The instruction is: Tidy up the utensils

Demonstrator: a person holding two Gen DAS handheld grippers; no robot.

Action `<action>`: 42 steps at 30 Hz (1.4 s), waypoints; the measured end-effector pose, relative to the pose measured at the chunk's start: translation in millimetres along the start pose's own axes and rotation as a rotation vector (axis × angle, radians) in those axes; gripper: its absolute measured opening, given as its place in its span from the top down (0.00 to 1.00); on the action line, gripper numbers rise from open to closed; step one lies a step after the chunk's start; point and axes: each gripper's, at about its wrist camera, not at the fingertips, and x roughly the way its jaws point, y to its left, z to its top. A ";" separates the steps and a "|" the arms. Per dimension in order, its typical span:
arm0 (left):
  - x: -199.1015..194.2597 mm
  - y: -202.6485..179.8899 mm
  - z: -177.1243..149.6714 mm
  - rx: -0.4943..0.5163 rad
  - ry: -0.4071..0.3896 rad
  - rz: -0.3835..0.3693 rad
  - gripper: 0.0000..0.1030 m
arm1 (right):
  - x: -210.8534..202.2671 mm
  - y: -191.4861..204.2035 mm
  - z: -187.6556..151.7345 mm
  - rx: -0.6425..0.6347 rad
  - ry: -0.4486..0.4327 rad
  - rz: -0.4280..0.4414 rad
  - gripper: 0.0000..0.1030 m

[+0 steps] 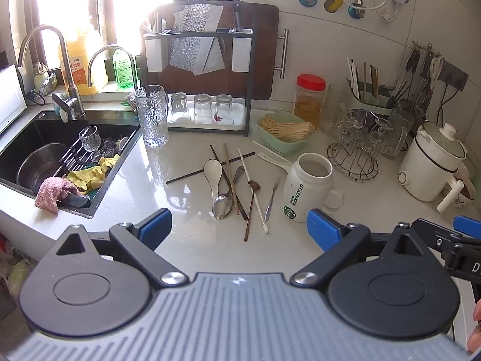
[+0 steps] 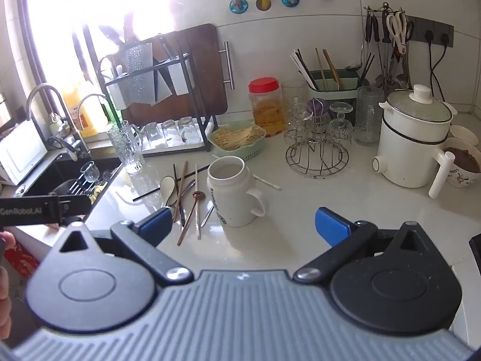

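White mug reads STARBUCKS; left gripper marked GenRobot.AI.

One mug; two spoons; one fork

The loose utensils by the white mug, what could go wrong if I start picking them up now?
1. The chopsticks, white spoon and metal spoon overlap, so lifting one may drag or flick another.
2. The white mug stands beside the pile; the right gripper, open, could knock it.
3. The tall glass pitcher stands near the sink edge; a wide sweep of the left gripper might tip it.
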 end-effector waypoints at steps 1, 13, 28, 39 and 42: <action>0.3 -1.1 0.8 0.002 -0.002 -0.001 0.04 | -0.7 -0.3 -0.5 0.001 -0.002 0.000 0.00; 3.8 -4.3 -2.1 0.020 0.009 -0.024 0.04 | -2.9 -3.2 -2.2 0.008 -0.003 -0.021 0.00; 11.6 5.4 -5.7 0.030 0.034 -0.031 0.04 | 1.7 5.9 -10.6 0.018 0.006 -0.034 0.00; 17.5 9.0 -7.0 0.036 0.048 -0.047 0.04 | 3.9 9.2 -12.7 0.033 0.014 -0.043 0.00; 19.0 11.0 -7.3 0.036 0.052 -0.049 0.04 | 5.0 10.4 -12.2 0.036 0.016 -0.045 0.00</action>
